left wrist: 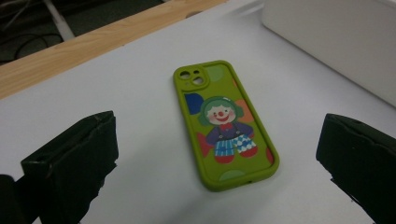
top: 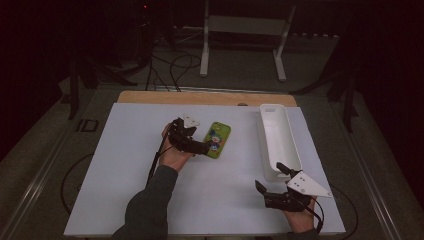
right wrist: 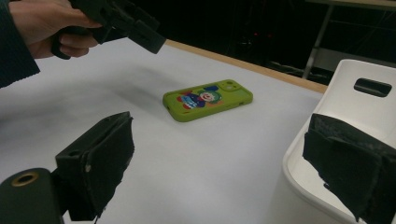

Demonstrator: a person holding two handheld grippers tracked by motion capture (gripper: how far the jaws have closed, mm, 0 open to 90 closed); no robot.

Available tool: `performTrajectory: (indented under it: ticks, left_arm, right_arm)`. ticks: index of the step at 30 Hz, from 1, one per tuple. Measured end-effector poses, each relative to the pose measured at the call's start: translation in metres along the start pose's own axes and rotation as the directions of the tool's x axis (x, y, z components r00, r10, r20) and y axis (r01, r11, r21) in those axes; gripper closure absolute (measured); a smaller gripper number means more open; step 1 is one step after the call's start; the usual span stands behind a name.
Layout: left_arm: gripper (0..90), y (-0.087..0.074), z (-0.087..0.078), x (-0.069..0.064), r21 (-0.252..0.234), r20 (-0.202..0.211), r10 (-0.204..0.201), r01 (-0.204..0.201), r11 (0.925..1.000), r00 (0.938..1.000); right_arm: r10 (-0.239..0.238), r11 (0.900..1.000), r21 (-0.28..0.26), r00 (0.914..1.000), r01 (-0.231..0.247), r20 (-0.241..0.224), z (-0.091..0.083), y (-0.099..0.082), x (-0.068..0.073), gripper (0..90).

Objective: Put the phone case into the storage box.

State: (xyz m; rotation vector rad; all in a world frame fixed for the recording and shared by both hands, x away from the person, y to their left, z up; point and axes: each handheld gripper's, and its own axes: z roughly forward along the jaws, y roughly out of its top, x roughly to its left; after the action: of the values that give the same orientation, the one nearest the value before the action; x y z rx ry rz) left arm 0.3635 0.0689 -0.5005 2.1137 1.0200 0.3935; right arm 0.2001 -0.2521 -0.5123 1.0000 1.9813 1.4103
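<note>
I stand at a bench (top: 150, 200) covered by a white sheet, with a strip of bare wood along its far edge. On the right side of the bench lies a long white tray (top: 280, 142), its length running away from me; a slot-shaped handle hole shows in its far end wall in the right gripper view. Near the middle of the bench lies a green phone case (top: 218, 140), flat, with a cartoon clown printed on the upturned back and the camera cut-out at the far end. It is well apart from the tray. My left hand-held gripper (top: 204, 147) hovers just beside the near left edge of the case; in the left gripper view its jaws are spread wide on either side of the case, touching nothing. My right hand-held gripper (top: 270, 181) is at the near right of the bench, by the near end of the tray, its jaws also released and wide apart, gripping nothing.
</note>
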Motion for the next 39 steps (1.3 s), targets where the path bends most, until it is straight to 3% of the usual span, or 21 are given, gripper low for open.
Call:
performTrajectory:
  ticks: [16,39]
  left_arm:
    - [0.0,0.003,0.021,-0.003,0.043,0.005,-0.005,0.005,0.999,1.0]
    - [0.0,0.008,0.052,-0.019,0.09,0.009,0.0,-0.001,0.996,1.0]
  right_arm:
    - [-0.003,1.0,-0.002,1.0,0.003,0.006,0.0,0.0,-0.001,8.0]
    - [-0.001,1.0,-0.007,0.9999,0.001,0.01,-0.001,0.001,-0.001,8.0]
